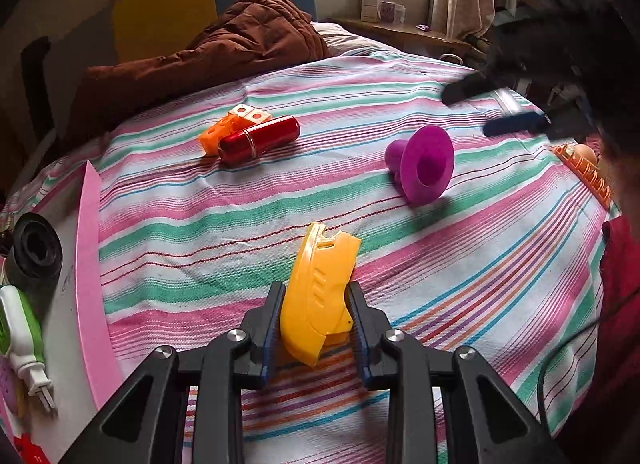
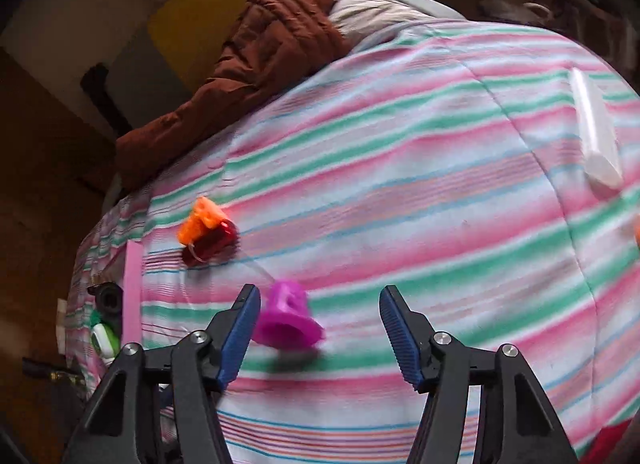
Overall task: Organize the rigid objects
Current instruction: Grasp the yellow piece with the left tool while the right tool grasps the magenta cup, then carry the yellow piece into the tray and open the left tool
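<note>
Yellow plastic piece (image 1: 318, 296) stands lengthwise between left gripper (image 1: 316, 324) fingers, pointing away.

- The shoe-shaped piece (image 1: 316, 296) is held upright on the bed (image 1: 460, 264).
- Behind it, the capsule (image 1: 260, 139) is laid against the block (image 1: 218, 134).
- The funnel-shaped piece (image 1: 424, 164) is set to their right.

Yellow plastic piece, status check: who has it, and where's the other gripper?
Left gripper shut on yellow plastic piece. Right gripper open over purple funnel-shaped toy, not gripped. Red cylinder and orange block clear behind.
</note>
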